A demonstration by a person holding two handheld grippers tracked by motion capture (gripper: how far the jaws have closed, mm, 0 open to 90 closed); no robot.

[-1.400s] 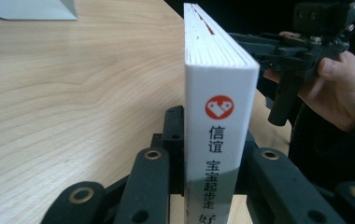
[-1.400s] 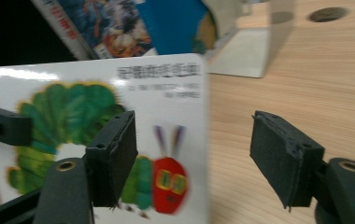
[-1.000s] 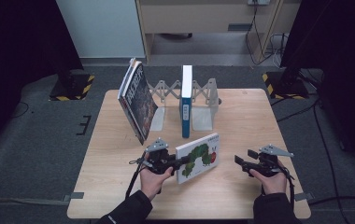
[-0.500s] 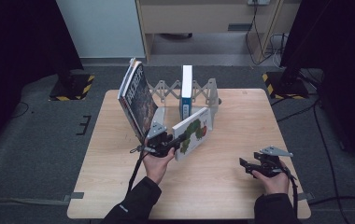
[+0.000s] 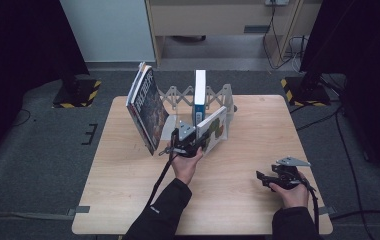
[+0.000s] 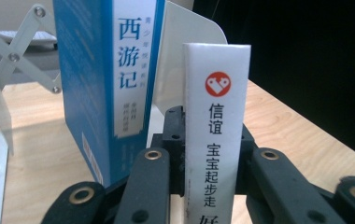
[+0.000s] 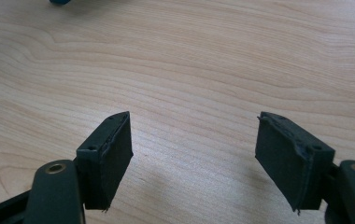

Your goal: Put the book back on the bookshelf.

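While the left gripper (image 5: 198,141) pinches the white book (image 5: 213,128) upright, it brings it near the blue book (image 5: 200,90) in the folding rack (image 5: 178,95), so it can stand there too. From the left gripper view, both jaws squeeze the white book's (image 6: 216,135) spine. From the right gripper view, the right gripper (image 7: 194,149) waits spread wide over the table (image 7: 189,60), holding nothing.

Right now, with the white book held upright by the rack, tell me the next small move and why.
Probably ease the left tool forward so the white book slides in beside the blue book, against the rack's end plate. The book is clamped upright, spine toward the hand, and appears just short of the rack.
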